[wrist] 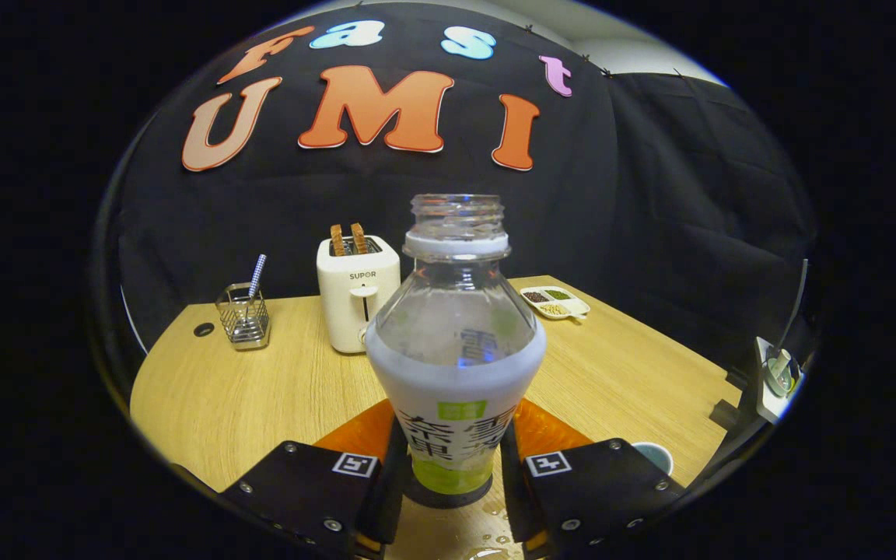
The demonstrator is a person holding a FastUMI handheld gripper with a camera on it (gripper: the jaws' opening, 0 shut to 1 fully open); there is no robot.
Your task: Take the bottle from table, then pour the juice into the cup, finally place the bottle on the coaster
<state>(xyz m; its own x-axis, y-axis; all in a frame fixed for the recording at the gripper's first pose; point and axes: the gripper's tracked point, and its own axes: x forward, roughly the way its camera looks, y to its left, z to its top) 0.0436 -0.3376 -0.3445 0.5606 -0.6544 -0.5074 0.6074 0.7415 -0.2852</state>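
An uncapped clear bottle (pixel 456 342) with a white and green label stands upright between my fingers. Its base rests on a dark round coaster (pixel 448 498) on the wooden table (pixel 246 397). My gripper (pixel 454 439) is shut on the bottle, one finger pressing on each side of the label. The upper part of the bottle looks clear and misted, with milky liquid lower down. Just right of my right finger sits a pale cup (pixel 655 456), only its rim showing.
A white toaster (pixel 358 292) with two bread slices stands beyond the bottle. A wire holder (pixel 244 315) with a straw is at the far left, and a small divided dish (pixel 555 302) at the far right. Drops of liquid (pixel 495 530) lie near the coaster.
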